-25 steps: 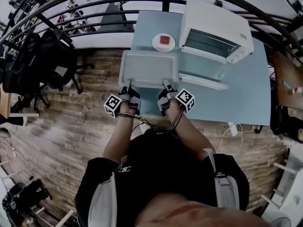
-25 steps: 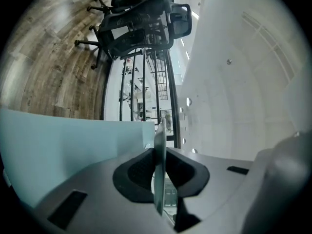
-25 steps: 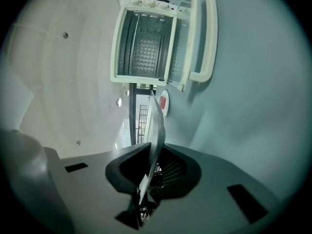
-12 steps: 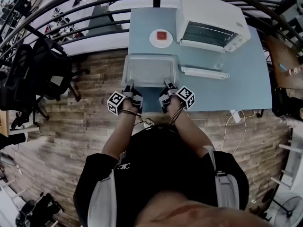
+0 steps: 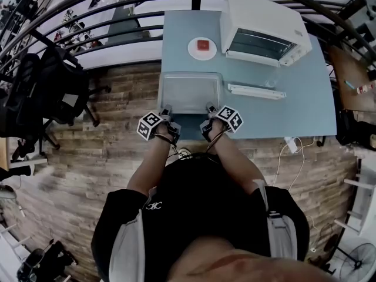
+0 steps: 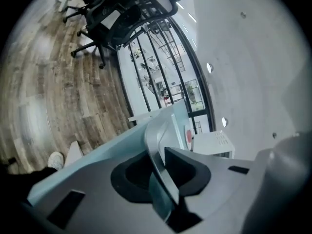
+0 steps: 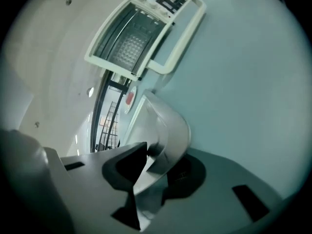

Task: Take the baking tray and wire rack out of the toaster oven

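Blue table (image 5: 282, 110) bears the baking tray (image 5: 191, 90); left gripper (image 5: 167, 109) — jaws easing apart — pinches its near rim; right gripper (image 5: 210, 107), just spread, straddles it.

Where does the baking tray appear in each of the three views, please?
Head view: baking tray at centre, on the table.
Left gripper view: baking tray bottom centre, rim edge-on.
Right gripper view: baking tray lower centre, curled corner.
Shared landmark: toaster oven, beyond the tray in all three.
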`<state>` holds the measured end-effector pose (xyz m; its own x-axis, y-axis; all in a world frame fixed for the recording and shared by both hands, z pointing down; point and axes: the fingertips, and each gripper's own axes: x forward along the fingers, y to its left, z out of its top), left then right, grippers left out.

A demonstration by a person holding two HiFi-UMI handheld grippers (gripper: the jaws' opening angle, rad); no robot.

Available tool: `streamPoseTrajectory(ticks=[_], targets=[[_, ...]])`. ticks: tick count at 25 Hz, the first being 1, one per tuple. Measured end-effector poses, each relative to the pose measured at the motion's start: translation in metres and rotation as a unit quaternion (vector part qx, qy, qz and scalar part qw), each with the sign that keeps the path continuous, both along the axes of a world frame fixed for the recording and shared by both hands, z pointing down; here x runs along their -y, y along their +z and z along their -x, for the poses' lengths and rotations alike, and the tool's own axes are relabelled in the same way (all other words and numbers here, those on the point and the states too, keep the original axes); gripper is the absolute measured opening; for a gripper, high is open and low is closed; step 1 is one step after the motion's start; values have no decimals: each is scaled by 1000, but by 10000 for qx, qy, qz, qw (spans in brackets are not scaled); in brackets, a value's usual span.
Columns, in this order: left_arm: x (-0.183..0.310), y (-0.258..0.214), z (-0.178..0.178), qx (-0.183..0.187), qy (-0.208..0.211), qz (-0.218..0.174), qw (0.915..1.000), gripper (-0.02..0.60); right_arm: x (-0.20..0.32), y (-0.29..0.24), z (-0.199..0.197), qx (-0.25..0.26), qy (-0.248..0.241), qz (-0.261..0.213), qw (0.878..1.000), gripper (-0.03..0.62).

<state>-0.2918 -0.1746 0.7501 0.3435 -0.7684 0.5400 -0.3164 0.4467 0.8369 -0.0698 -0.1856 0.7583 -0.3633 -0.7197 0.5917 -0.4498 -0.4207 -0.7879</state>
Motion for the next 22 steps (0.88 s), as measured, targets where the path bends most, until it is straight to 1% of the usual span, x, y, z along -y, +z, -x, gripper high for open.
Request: streamPoseTrajectory(ticks=[2,3,4,6,8,10,14,15,16,17,18,20,22], targets=[[-2,2,3,525,337,61,9980,99,2,-2,-5,-631,-280,-21,9976,130],[-1,1,6,814,504,58,9954,117,4,-4,-9,-924,-390,-49,9949,153],[-1,0,9,1099,645,49,9918,129,6,-6,-12,-1162,-462,-76,9921,172],[0,-1,17,1621,867,31,9829,135,8,-7,-19,-1494,-550,-120,9872,179],[1,-4,22,1969,1083,-45,9744,146,8,-9,-22,-1737,-640,-156,9826,195],[3,-6,22,2103,1222,-143,9699,147,8,-9,-21,-1935,-711,-172,9784,209],[4,-7,22,2096,1251,-203,9695,147,9,-9,-19,-2230,-805,-67,9715,245],[5,-8,22,2077,1251,-218,9699,147,10,-10,-19,-2371,-863,-57,9676,279],[5,-9,22,2062,1247,-239,9702,147,10,-10,-19,-2531,-931,-49,9629,330],[6,-10,22,2064,1243,-257,9702,147,9,-10,-19,-2683,-999,-41,9581,345],[7,-11,24,2094,1245,-268,9695,146,9,-10,-19,-2809,-1056,-34,9539,347],[8,-13,28,2264,1286,-269,9651,146,7,-9,-21,-2978,-1104,-3,9482,356],[8,-13,35,2514,1343,-248,9582,146,5,-8,-28,-3081,-1089,70,9451,370]])
